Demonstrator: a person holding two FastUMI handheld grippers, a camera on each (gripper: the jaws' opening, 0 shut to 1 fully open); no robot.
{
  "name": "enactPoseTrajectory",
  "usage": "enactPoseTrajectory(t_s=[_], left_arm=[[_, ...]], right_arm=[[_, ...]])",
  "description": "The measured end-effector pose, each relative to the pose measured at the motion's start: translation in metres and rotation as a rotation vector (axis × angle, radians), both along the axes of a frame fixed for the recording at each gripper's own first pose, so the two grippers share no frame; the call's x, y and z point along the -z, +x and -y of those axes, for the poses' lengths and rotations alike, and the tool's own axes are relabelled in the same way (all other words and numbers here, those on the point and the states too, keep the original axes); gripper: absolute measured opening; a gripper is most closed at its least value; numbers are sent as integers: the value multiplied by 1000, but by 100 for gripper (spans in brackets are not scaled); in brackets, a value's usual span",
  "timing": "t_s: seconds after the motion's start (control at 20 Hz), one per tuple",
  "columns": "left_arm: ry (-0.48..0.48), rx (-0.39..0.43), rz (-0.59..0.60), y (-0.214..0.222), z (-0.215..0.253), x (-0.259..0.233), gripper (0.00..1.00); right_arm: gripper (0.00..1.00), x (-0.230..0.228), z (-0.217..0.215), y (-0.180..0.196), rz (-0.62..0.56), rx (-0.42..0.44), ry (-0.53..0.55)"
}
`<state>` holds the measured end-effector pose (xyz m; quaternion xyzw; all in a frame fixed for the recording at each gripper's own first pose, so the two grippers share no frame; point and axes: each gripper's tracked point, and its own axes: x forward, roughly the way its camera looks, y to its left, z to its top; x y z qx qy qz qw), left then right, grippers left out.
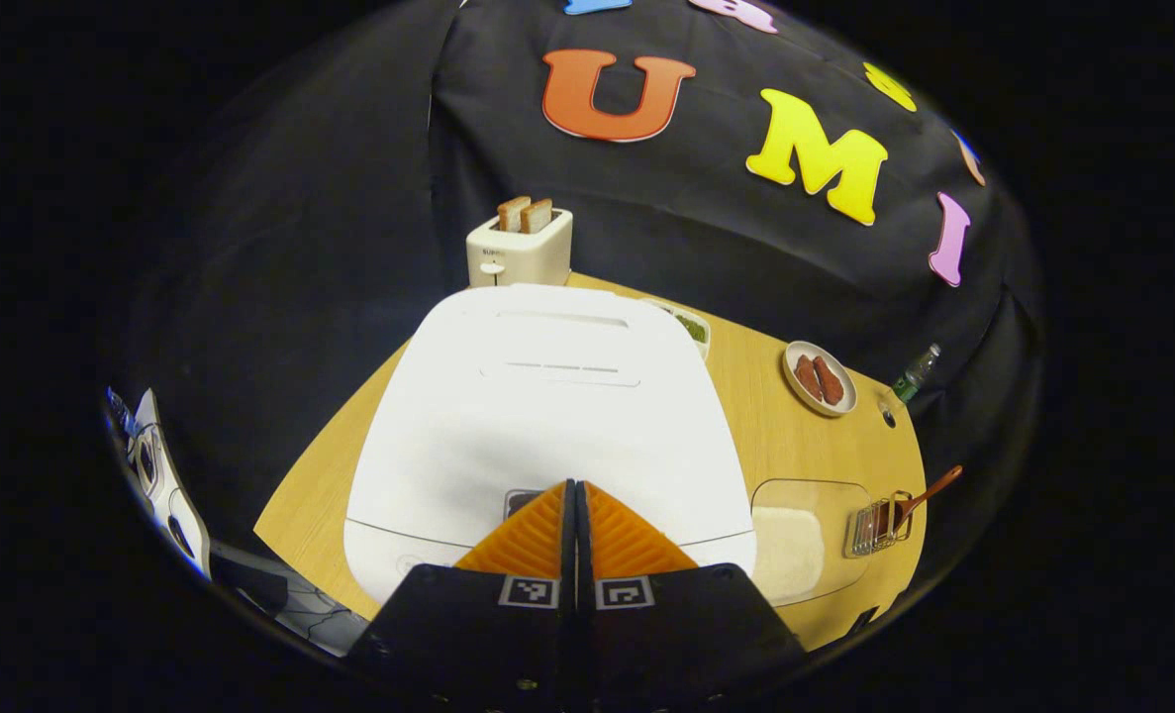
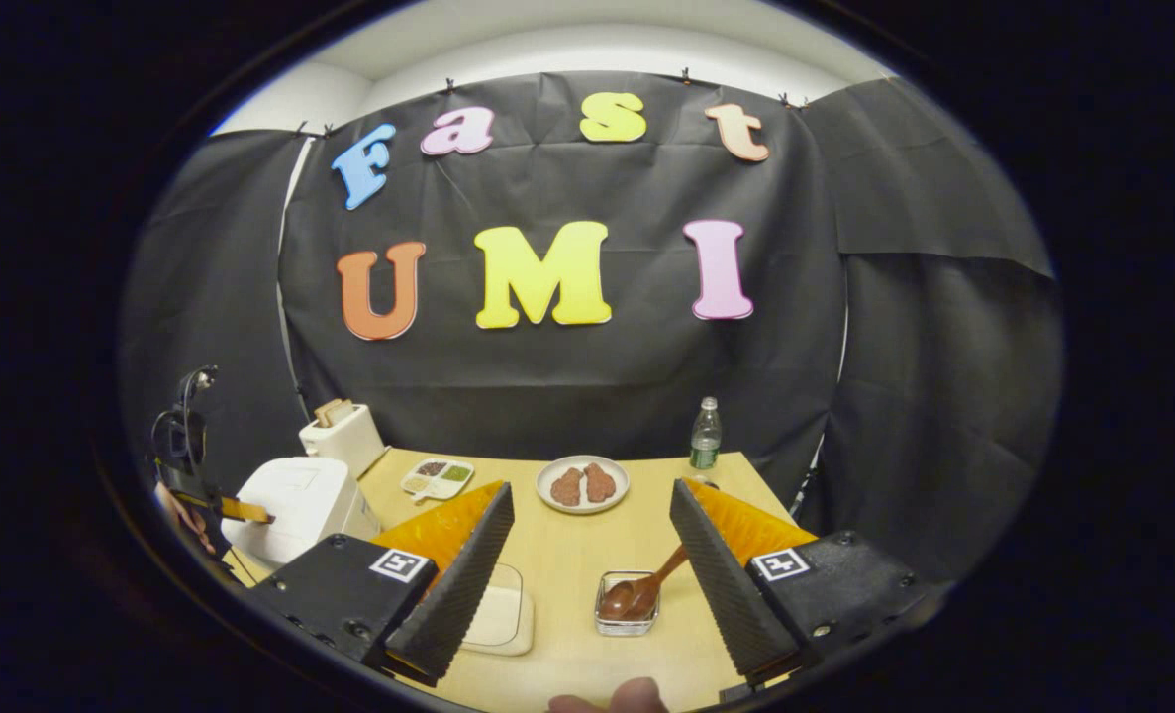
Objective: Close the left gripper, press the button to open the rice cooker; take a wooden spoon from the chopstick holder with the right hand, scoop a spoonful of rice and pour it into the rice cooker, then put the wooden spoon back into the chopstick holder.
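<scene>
The left gripper [image 1: 575,495], fingers together, sits at the button on the closed white rice cooker [image 1: 547,396] near the counter's [image 1: 755,416] left edge. It could slip off. The right gripper [image 2: 592,540] hangs apart.

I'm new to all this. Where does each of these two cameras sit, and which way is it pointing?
Left gripper view: rides on the left gripper, looking down over its shut fingers at the closed rice cooker just beneath.
Right gripper view: rides on the right gripper, held back from the table and facing the booth wall; its open fingers frame the wooden spoon in the chopstick holder; a fingertip shows at the bottom edge.
Shared: rice cooker, toaster, plate, bottle, spoon, holder.
</scene>
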<state>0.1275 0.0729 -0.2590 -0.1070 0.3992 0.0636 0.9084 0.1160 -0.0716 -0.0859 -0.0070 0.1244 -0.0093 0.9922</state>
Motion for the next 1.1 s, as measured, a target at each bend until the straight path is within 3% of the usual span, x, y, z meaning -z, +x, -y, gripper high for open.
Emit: enactPoseTrajectory(t_s=[0.15,0.55,0.75,1.1], left_arm=[[22,22,34,2,0,-11,0],[132,-2,387,46,-14,-119,1],[182,16,497,67,-20,-156,1],[171,15,586,44,3,-192,0]], right_arm=[[100,-9,-1,-4,18,-7,-13],[100,-26,14,-27,54,15,-26],[100,-30,20,-37,62,22,-26],[100,-29,30,-48,67,31,-14]])
